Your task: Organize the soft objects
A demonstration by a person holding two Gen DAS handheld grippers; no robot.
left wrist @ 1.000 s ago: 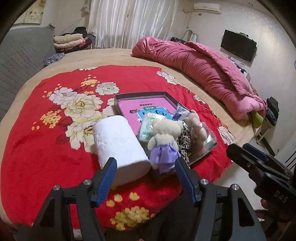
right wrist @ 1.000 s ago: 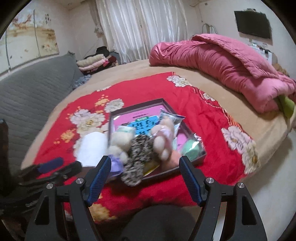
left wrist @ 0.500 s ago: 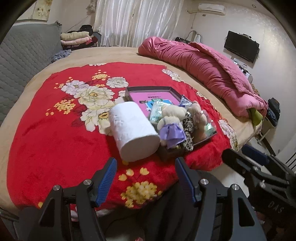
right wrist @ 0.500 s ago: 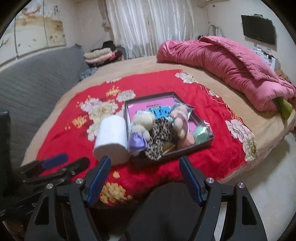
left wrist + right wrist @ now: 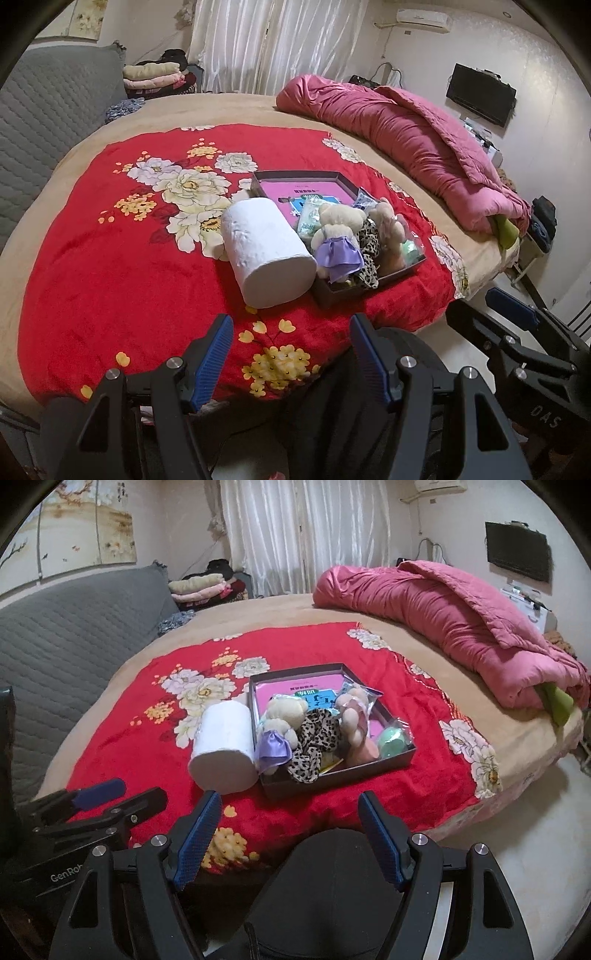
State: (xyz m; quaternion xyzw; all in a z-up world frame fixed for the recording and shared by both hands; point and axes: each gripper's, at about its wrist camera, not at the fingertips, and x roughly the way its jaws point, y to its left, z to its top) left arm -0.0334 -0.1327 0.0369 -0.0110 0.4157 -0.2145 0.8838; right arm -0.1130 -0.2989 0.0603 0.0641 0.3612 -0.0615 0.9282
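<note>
**Box of soft stuff on the red floral blanket**

We've got a shallow dark cardboard box (image 5: 373, 766) on the red flowered blanket (image 5: 369, 657), packed with a cream teddy bear in a purple skirt (image 5: 282, 725), a leopard-print scrunchie (image 5: 317, 742) and a green round thing in plastic (image 5: 393, 742). A white paper roll (image 5: 225, 747) lies touching the box's left wall. Our right gripper (image 5: 288, 829) hangs wide open and empty near the blanket's edge.

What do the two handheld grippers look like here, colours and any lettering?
Both the left gripper and the right gripper are black, angular frames with silver screws and blue ribbed finger pads. White lettering shows on their bodies, partly cut off. No cables or sleeves are visible.
</note>
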